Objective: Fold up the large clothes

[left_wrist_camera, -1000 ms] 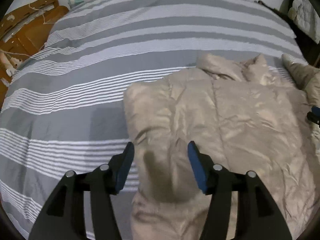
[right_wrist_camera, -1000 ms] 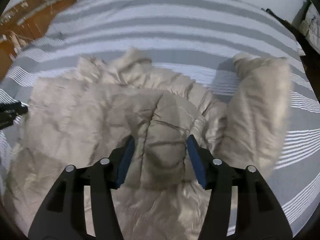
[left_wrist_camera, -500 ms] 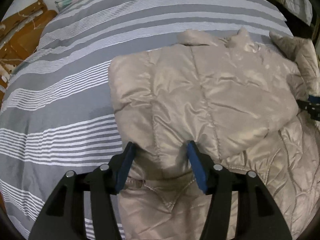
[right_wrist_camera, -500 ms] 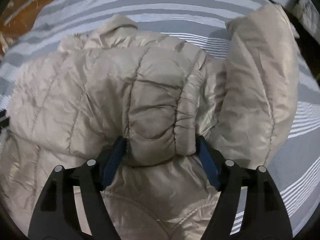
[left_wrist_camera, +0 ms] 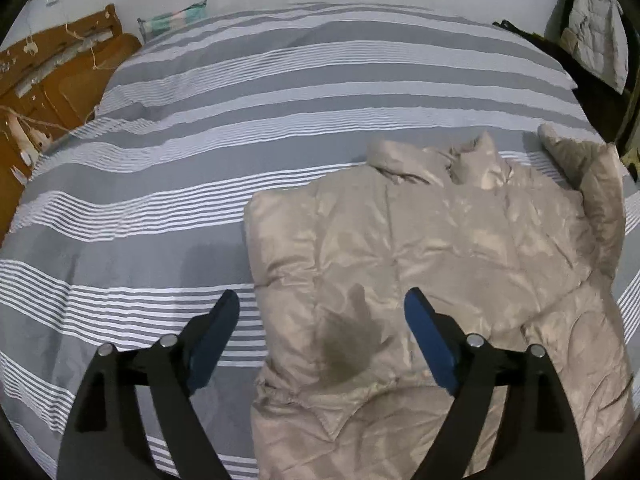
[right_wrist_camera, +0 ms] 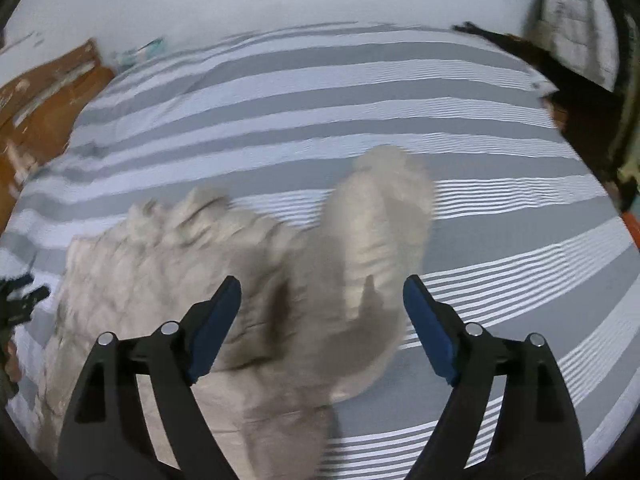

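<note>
My left gripper (left_wrist_camera: 322, 320) hangs spread wide over the beige quilted puffer jacket (left_wrist_camera: 432, 264), gripping nothing. The jacket lies flat on the grey-and-white striped bedcover (left_wrist_camera: 240, 120), its collar toward twelve o'clock. My right gripper (right_wrist_camera: 322, 312) is equally spread; its view is blurred, but one sleeve (right_wrist_camera: 380, 240) seems to lie at one o'clock.

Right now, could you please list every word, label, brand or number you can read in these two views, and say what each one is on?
No text can be read in either view.
The beige puffer jacket shows no label or brand.
The grey and white striped bedcover has stripes only.
The wooden furniture at the left shows no legible marks.
The right wrist view is motion-blurred, so any small print there could not be read.
</note>
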`<act>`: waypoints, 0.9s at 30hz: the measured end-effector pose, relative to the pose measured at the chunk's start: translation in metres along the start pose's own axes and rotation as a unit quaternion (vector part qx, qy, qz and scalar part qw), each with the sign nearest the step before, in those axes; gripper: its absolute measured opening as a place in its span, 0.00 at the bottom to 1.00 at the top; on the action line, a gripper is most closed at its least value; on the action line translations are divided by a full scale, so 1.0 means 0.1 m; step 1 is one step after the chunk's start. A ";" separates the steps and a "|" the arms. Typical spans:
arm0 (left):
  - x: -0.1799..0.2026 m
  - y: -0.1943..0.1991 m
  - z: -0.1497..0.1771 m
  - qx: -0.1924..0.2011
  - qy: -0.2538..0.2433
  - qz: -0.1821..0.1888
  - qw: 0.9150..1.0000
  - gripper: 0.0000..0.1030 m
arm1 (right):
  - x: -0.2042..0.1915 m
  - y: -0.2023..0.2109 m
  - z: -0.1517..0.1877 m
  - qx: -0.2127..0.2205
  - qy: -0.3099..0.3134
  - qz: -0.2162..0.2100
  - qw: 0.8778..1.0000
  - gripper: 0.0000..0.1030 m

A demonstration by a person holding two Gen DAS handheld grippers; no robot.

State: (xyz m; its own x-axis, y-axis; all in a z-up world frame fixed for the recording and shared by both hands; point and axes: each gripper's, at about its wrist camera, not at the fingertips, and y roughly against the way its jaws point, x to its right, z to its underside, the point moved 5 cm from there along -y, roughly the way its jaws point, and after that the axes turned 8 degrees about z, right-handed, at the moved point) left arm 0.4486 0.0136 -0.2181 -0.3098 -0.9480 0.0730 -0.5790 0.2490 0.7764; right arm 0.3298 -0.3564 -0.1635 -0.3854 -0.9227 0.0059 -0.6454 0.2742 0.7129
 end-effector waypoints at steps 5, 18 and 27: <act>-0.08 -0.05 -0.02 -0.005 0.024 0.013 1.000 0.82 | 0.65 -0.21 -0.06 -0.008 -0.053 0.049 0.997 0.87; -0.06 -0.24 -0.03 -0.026 -0.015 -0.019 0.999 0.83 | 0.67 -1.53 0.09 -0.132 -0.120 -0.004 0.984 0.92; -0.07 -0.43 0.02 -0.039 -0.021 -0.029 0.999 0.83 | 0.51 -1.79 0.14 -0.175 -0.126 -0.045 0.975 0.51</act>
State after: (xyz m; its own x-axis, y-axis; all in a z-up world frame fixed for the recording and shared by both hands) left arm 0.4743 0.0095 -0.2536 -0.3100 -0.9507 0.0010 -0.5366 0.1758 0.8253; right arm 0.4164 -0.4491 -0.3008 -0.5170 -0.8302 -0.2087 -0.4358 0.0454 0.8989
